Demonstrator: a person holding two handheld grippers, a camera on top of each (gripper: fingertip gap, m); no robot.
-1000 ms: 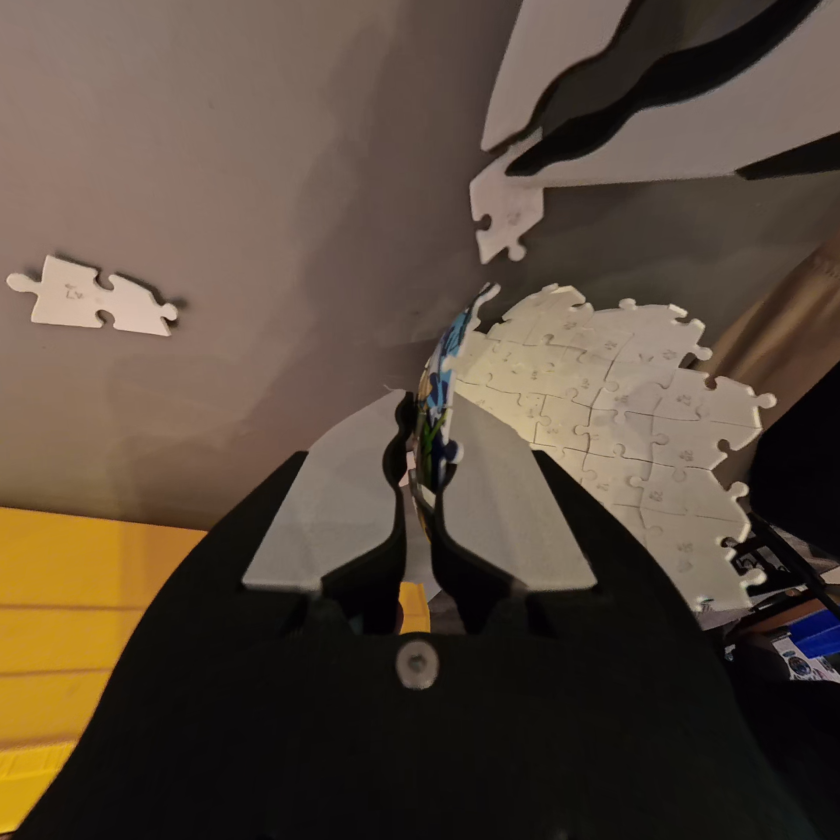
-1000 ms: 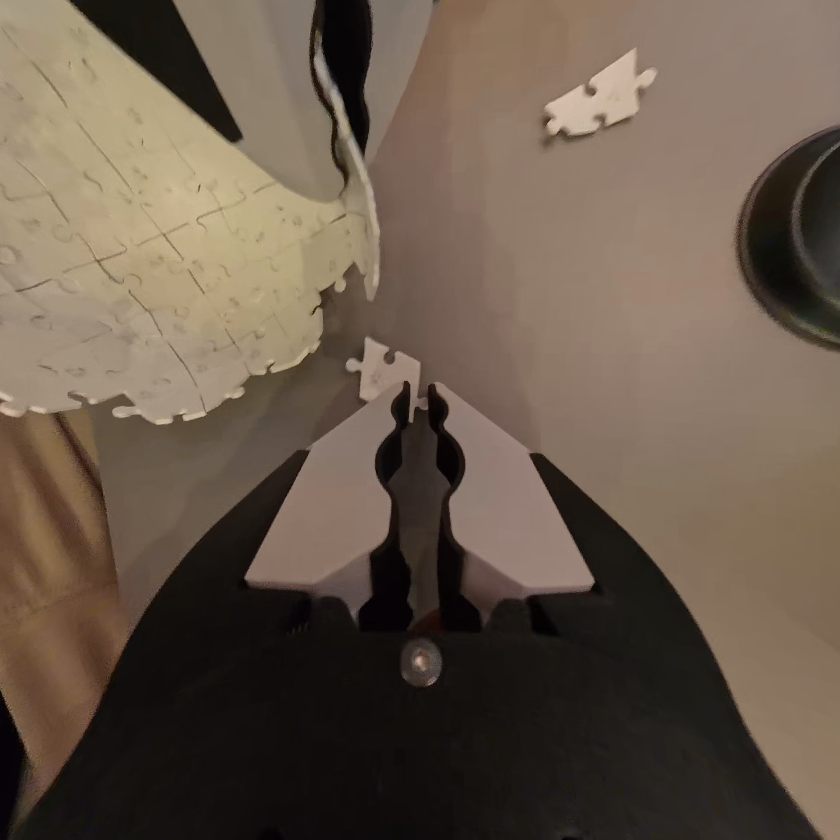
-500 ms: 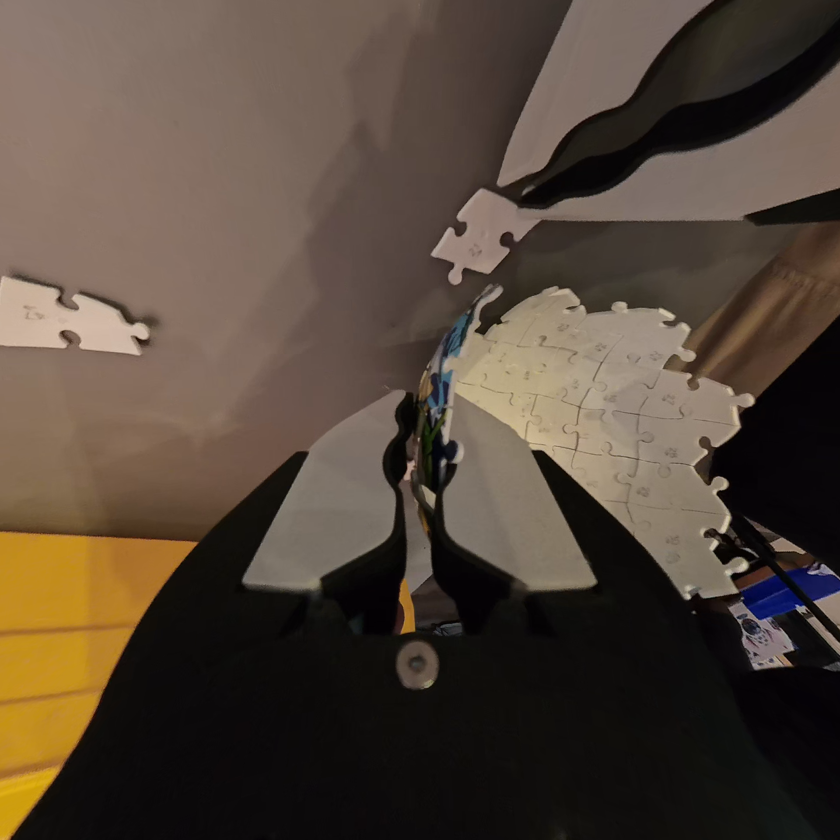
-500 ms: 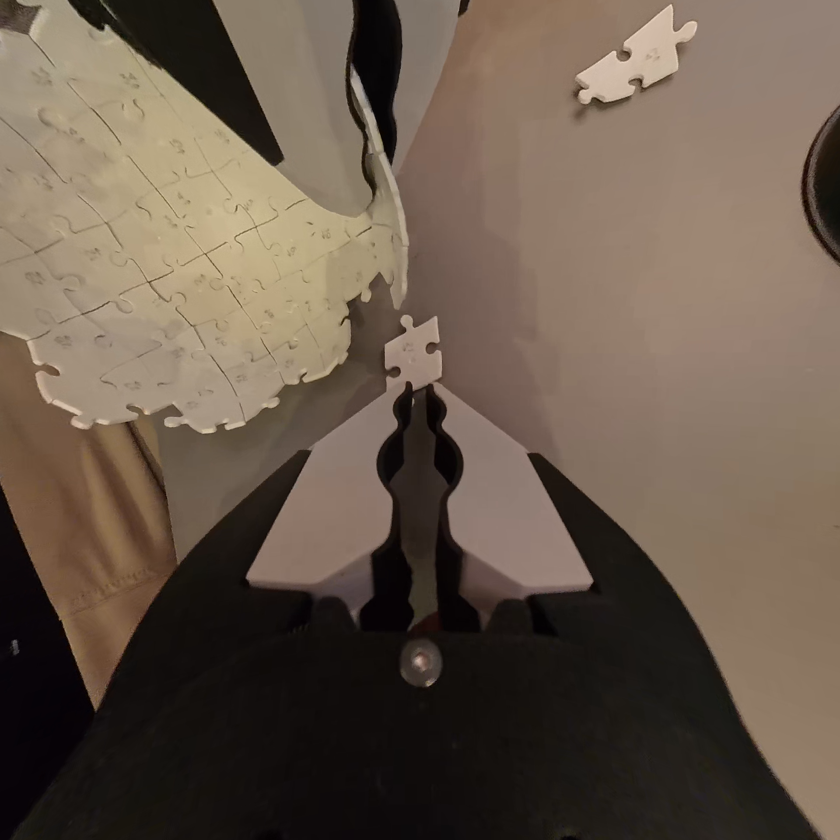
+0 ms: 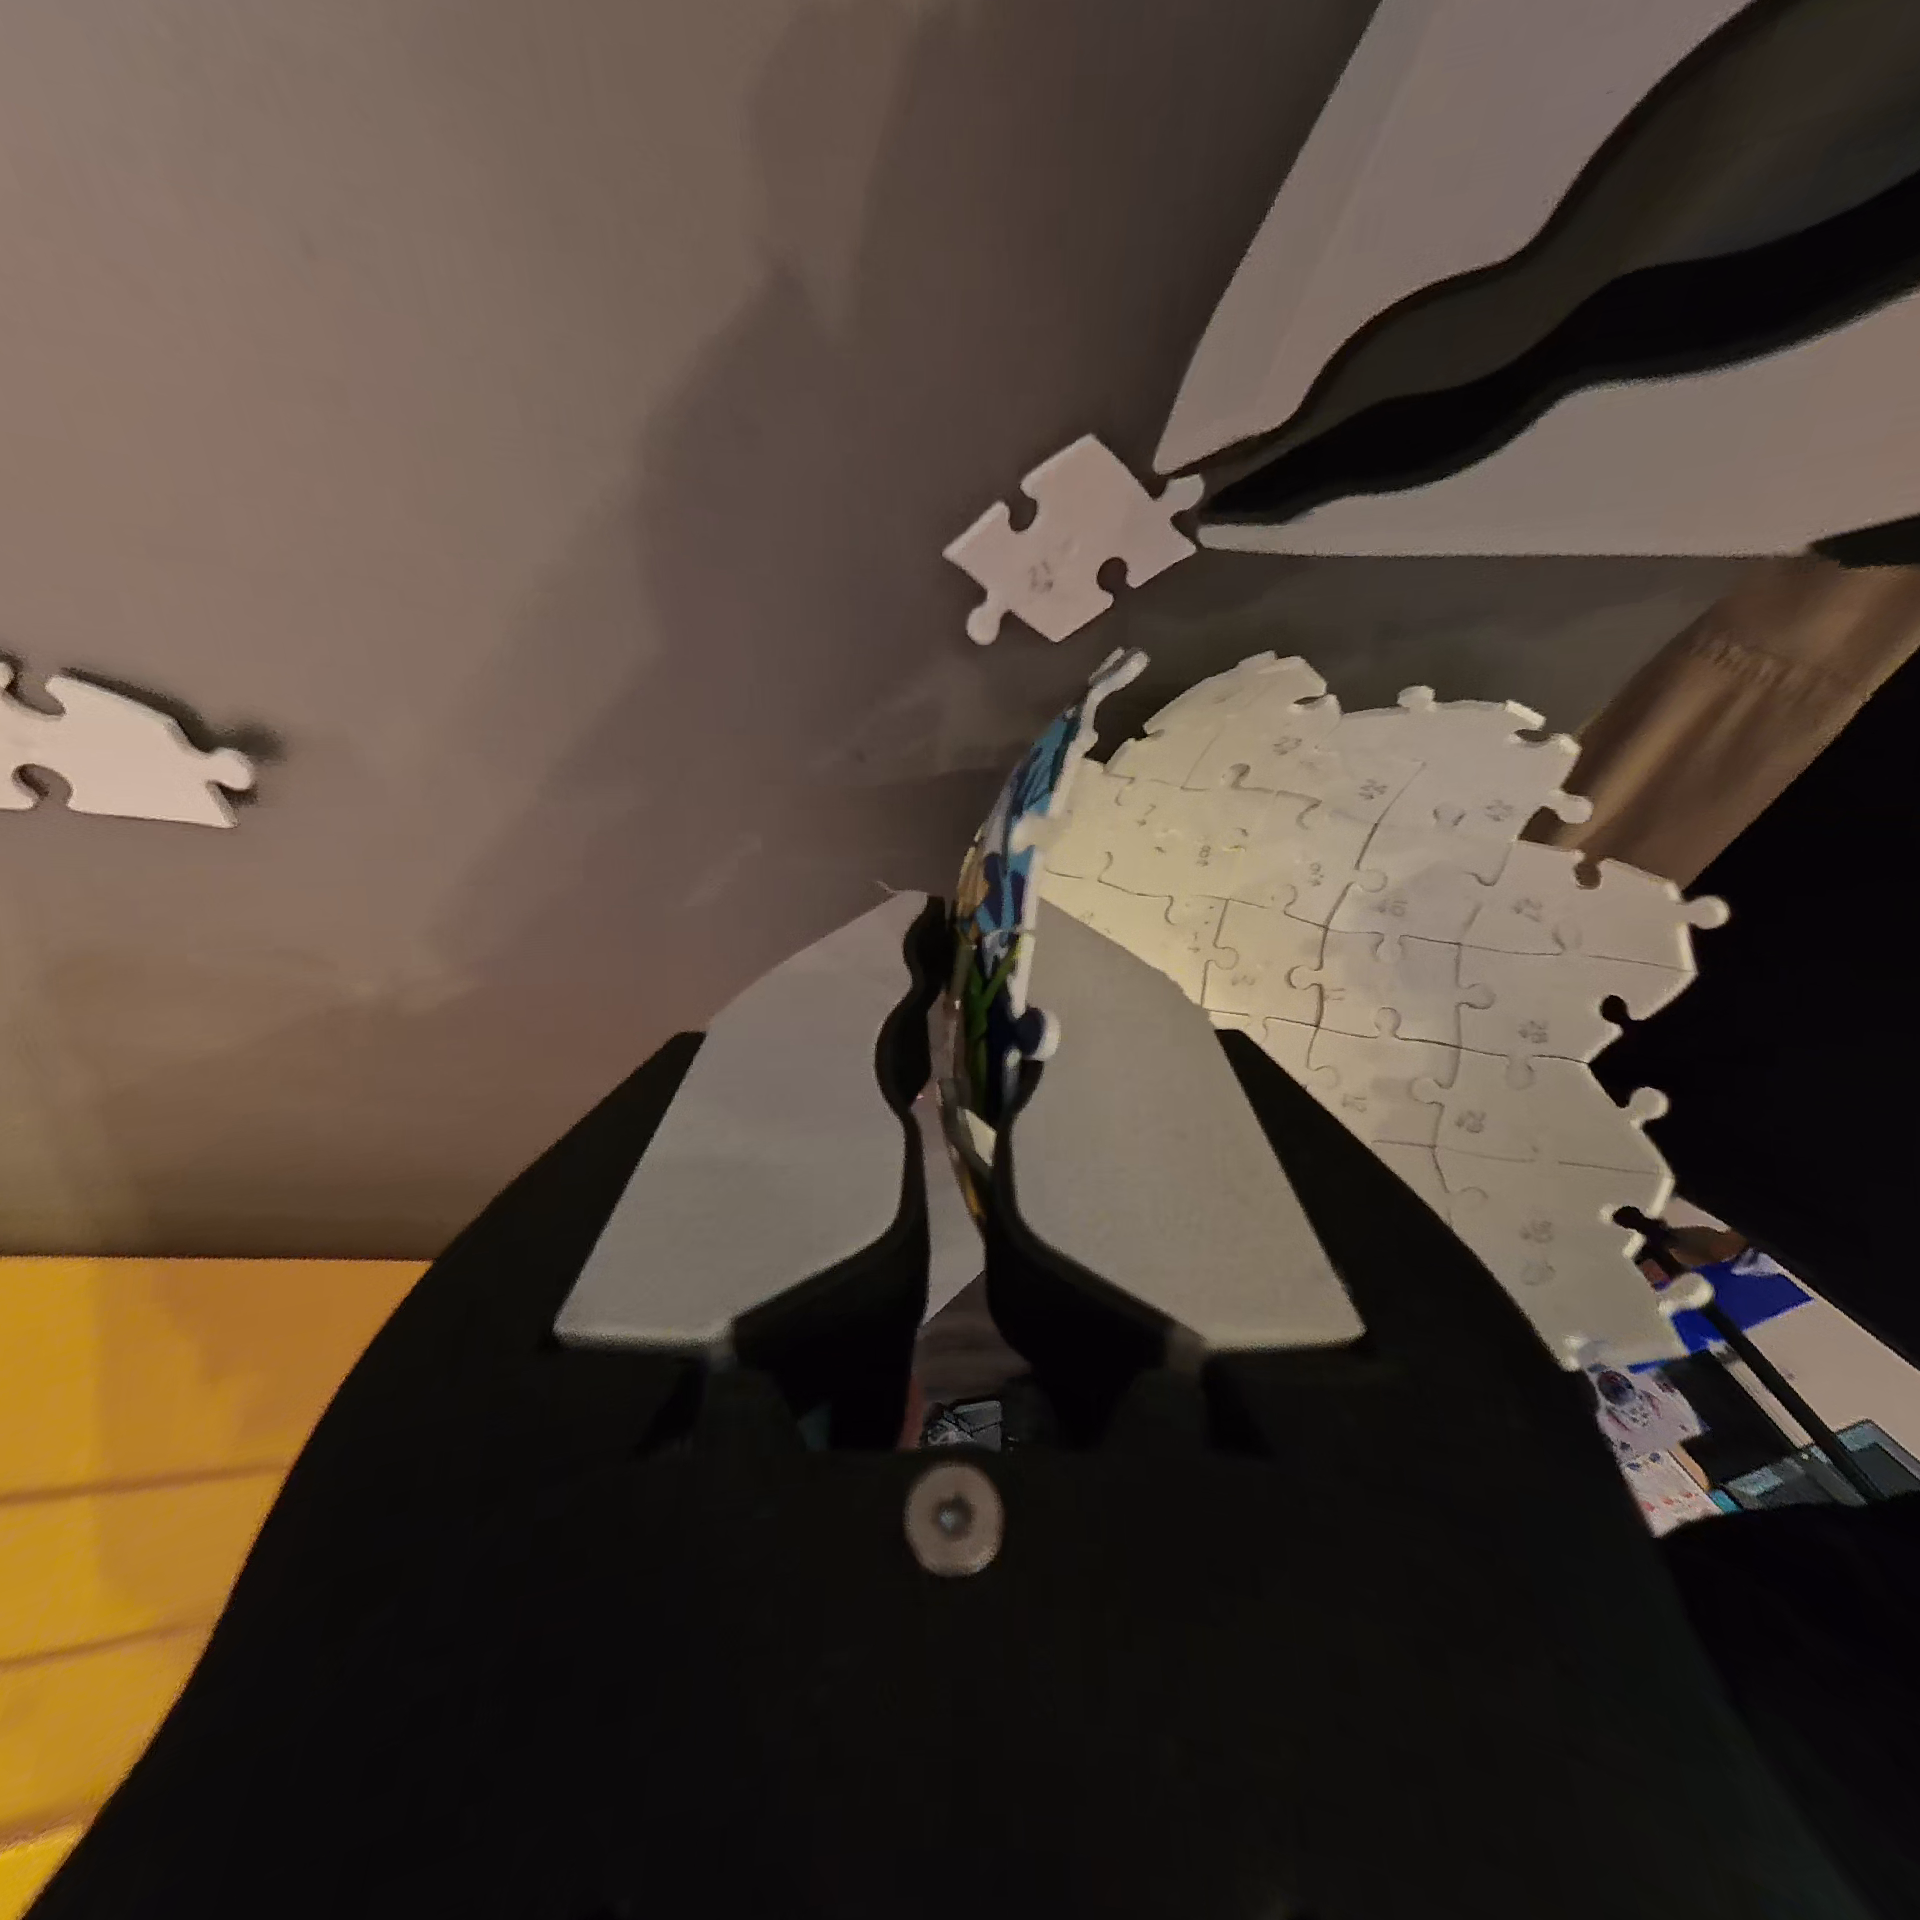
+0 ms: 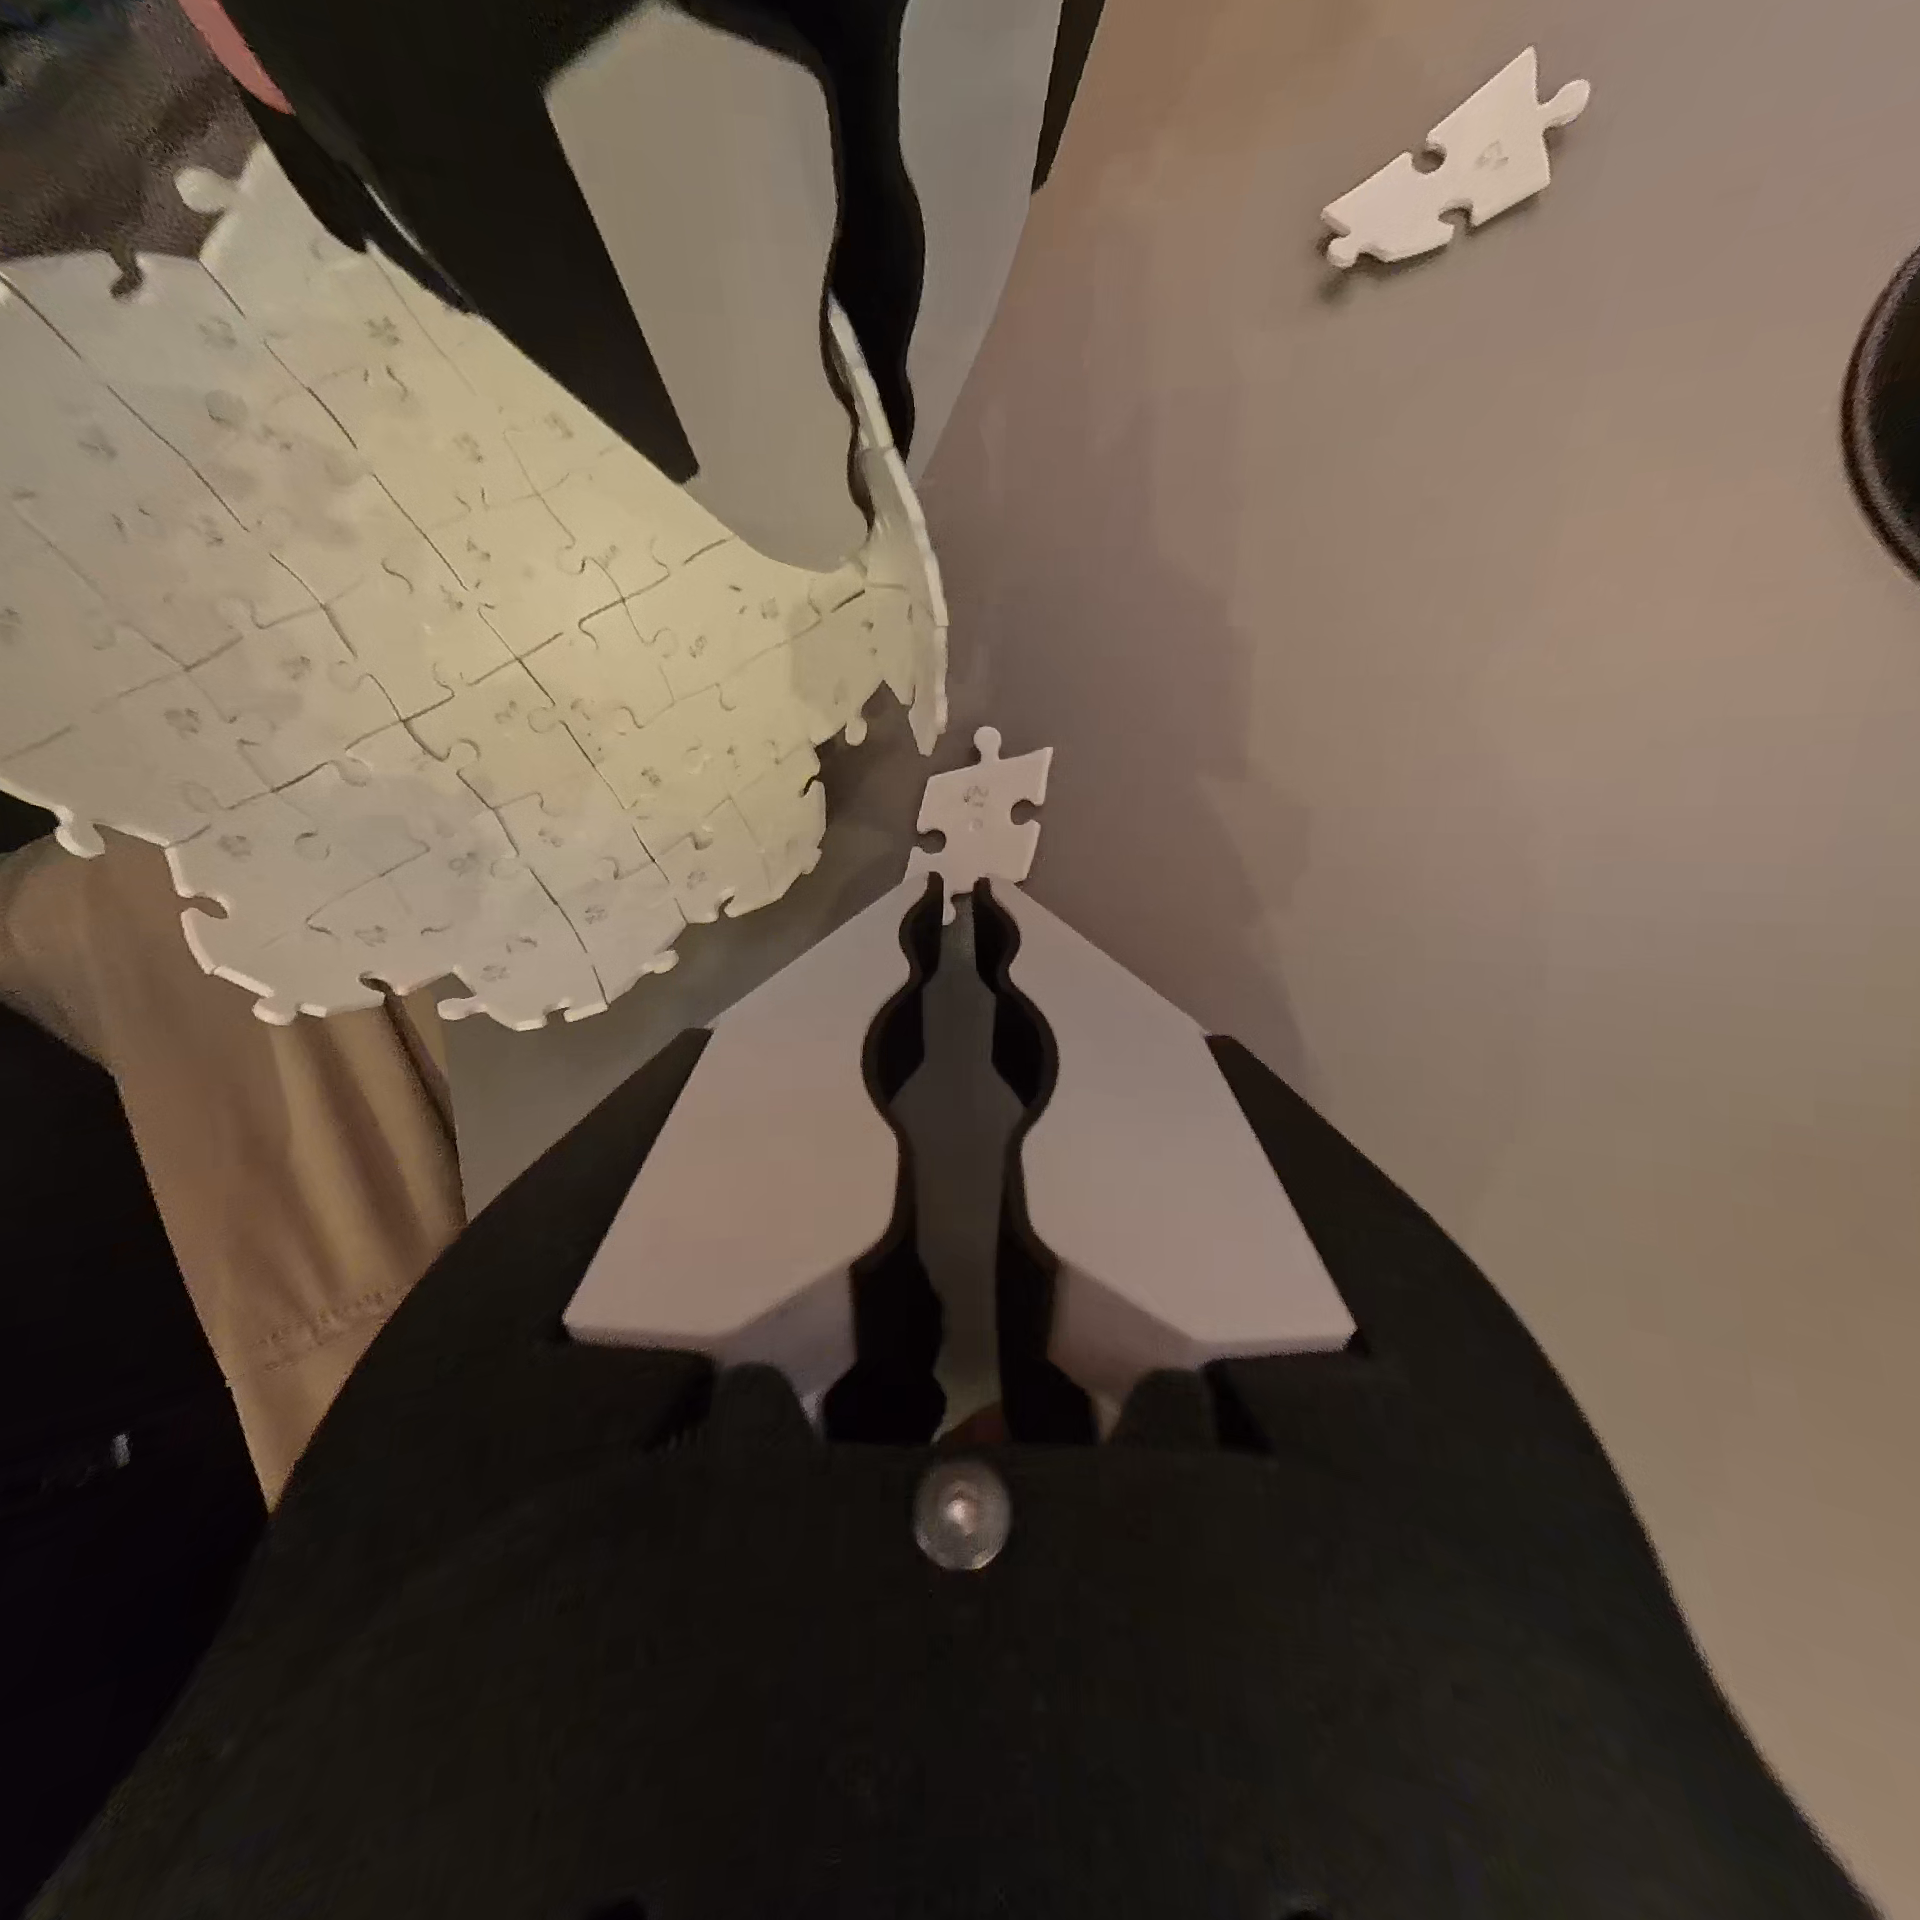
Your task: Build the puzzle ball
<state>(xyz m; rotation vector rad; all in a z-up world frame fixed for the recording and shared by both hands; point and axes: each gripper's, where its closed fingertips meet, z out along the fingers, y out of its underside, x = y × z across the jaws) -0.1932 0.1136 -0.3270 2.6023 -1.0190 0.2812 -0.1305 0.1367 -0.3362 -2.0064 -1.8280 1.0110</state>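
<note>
The partly built puzzle ball (image 5: 1382, 956) is a curved shell of joined pieces, white inside, with a blue printed outer face showing along its edge. My left gripper (image 5: 982, 925) is shut on the shell's edge and holds it up. The shell also shows in the right wrist view (image 6: 416, 675). My right gripper (image 6: 964, 902) is shut on a single white puzzle piece (image 6: 982, 810), pinching it by one tab, close to the shell's toothed rim. That piece (image 5: 1075, 545) and the right gripper (image 5: 1195, 494) show at the upper right of the left wrist view.
A joined pair of white pieces (image 5: 114, 753) lies on the grey table (image 5: 468, 416); the pair also shows in the right wrist view (image 6: 1455, 177). A dark round object (image 6: 1886, 426) sits at the right edge. A yellow surface (image 5: 187, 1455) lies below the table. A person's tan clothing (image 6: 260, 1195) is close by. Left tips to right tips: about 7 cm.
My right gripper has turned the held piece and brought it closer to the shell's rim. The left gripper has kept its hold, and the shell has shifted slightly.
</note>
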